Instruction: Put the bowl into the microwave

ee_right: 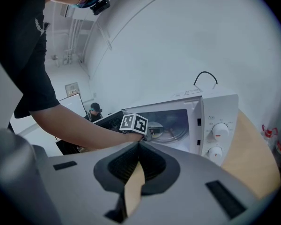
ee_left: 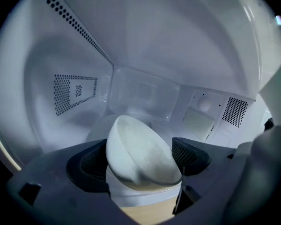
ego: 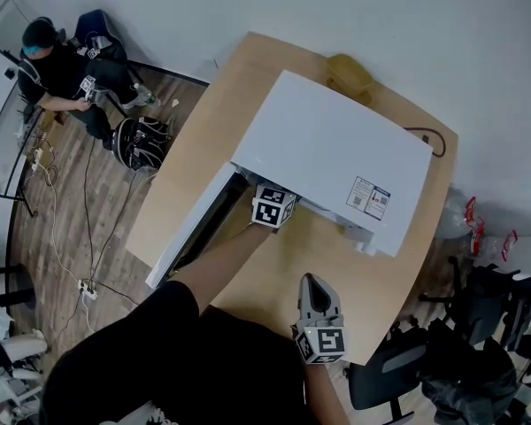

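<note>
seen from above, a white microwave (ego: 336,149) sits on a pale wooden table (ego: 203,122), its door (ego: 190,228) swung open to the left. the wearer's left arm (ego: 226,255) reaches into the opening. the left tool (ee_left: 140,161) goes in with it, and from above only its marker cube (ego: 273,204) shows; the jaws and the bowl are hidden under the microwave's roof. the left gripper view looks into the cavity. there the tool's jaws are spread wide and the white bowl (ee_left: 136,144) lies between them, tilted rather than level. the bowl's sides come right up to the dark pads (ee_left: 91,165). it is hard to tell whether the pads touch the bowl, or whether the bowl rests on the cavity floor, because the tool's body cuts off everything below it. the right tool (ego: 311,282) hovers over the table in front of the microwave, apart from it. its jaws are closed together on nothing, and a sliver of table shows beneath where they meet. its own view shows the knobs (ee_right: 220,130) and part of the glass plate (ee_right: 171,130) inside the microwave, but the bowl is hidden behind the cube and hand. a black cable (ego: 434,140) loops behind the microwave, near a yellowish object (ego: 350,76) too cut off to identify. a person (ego: 66,69) sits at the room's far left edge.
</note>
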`<state>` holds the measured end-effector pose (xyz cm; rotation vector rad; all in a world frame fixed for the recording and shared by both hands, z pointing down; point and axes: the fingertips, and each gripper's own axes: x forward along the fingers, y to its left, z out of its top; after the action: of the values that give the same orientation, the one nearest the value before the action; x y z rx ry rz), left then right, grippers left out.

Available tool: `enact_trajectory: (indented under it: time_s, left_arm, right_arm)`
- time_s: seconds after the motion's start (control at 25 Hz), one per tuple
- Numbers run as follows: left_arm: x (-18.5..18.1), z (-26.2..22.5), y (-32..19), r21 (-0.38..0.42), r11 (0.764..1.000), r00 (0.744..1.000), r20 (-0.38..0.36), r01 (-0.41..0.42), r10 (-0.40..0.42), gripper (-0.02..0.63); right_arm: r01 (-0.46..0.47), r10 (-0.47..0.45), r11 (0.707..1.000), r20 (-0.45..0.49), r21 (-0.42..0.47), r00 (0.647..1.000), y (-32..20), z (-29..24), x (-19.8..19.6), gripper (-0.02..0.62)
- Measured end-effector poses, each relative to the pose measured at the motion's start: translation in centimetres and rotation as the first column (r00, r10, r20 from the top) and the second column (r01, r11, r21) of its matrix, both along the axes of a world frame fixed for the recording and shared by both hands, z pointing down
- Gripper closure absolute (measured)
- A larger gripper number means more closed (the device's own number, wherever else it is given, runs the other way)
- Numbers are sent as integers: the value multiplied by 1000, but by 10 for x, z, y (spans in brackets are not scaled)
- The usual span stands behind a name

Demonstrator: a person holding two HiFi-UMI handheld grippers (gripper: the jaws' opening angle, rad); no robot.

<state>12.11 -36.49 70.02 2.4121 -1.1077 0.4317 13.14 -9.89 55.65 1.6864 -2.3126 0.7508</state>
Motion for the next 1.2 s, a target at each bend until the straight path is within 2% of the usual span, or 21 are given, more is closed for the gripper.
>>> enact_trajectory:
  time_s: [0.08,0.2,0.52,0.72,0.92,1.08,1.2]
  left_arm:
    - [1,5,2,-8,1000,1000,17,-7,8,222]
    - [-10,12,4,-24,999,999,7,32,-32,222]
    - [-23,-3,-6,-28,992,987,-103,124,-126,222]
    - [-20,-9,-4,4,996,993,-78,86,-85,222]
    - [-23,-12,4,16,997,993,-90,81,-79,222]
    - [-25,-14,12,35,997,995,-70,73,-70,222]
    - [-26,-20,14,49,996,994,-82,77,-73,222]
  right_arm:
    - [1,-1,1000,-1,0,1000,0,0,1,535]
    - [-7,7,1000,-3,-4,1000,2,1,5,535]
    - [-9,9,1000,8,-9,1000,2,3,5,535]
    - [9,-9,1000,11,-4,1000,1,0,-3,535]
    - [8,-8,1000,4,-4,1000,3,0,-3,535]
    - [-19,19,1000,-4,7,1000,3,-1,2,535]
    - [-41,41,999,-9,14,999,2,-3,6,535]
